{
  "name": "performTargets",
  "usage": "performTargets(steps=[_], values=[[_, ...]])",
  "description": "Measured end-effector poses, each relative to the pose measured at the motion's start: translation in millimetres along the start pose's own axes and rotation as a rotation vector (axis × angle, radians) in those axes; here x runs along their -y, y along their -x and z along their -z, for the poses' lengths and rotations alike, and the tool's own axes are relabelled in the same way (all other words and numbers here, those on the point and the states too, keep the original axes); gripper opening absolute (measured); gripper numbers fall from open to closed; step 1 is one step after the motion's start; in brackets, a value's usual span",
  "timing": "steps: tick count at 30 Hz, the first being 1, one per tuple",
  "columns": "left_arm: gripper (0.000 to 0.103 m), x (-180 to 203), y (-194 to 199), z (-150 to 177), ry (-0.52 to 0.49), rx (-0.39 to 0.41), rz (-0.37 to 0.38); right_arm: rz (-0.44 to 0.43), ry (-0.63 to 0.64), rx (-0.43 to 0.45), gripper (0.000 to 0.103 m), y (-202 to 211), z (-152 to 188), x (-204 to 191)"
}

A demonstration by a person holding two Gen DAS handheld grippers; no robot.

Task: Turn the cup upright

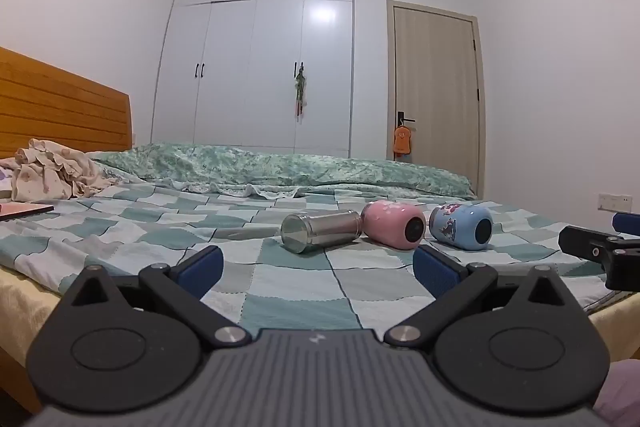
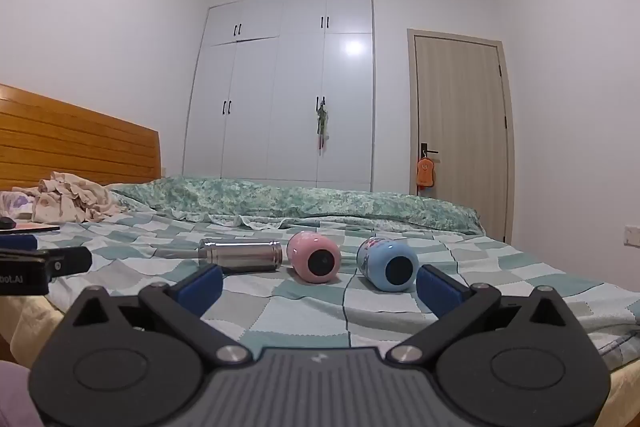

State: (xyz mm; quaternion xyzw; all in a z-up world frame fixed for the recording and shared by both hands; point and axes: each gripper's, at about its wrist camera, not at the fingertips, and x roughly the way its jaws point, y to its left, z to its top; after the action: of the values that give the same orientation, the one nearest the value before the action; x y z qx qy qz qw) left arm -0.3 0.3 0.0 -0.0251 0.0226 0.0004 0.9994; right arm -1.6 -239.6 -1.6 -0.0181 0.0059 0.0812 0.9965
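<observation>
Cups lay on their sides on the bed (image 1: 280,291), in a row: a steel cup (image 1: 320,230), a pink cup (image 1: 394,225) and a blue cup (image 1: 462,227). None stood up yet. You held your left gripper (image 1: 318,267) and right gripper (image 2: 320,285) low, well short of them, jaws wide and holding nothing, probably to pick one. Pink and blue showed dark round ends.
</observation>
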Motion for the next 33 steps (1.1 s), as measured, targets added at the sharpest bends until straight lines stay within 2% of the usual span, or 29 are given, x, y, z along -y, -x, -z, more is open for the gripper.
performTargets(steps=[11, 33], values=[[0.103, -4, 9, -8, -0.011, 0.008, 0.014, 0.000, 0.001, 0.004, 0.103, 1, 0, -1], [0.103, -1, 10, -2, -0.029, 0.015, 0.020, 0.000, 0.003, 0.003, 0.103, 1, -1, 0]])
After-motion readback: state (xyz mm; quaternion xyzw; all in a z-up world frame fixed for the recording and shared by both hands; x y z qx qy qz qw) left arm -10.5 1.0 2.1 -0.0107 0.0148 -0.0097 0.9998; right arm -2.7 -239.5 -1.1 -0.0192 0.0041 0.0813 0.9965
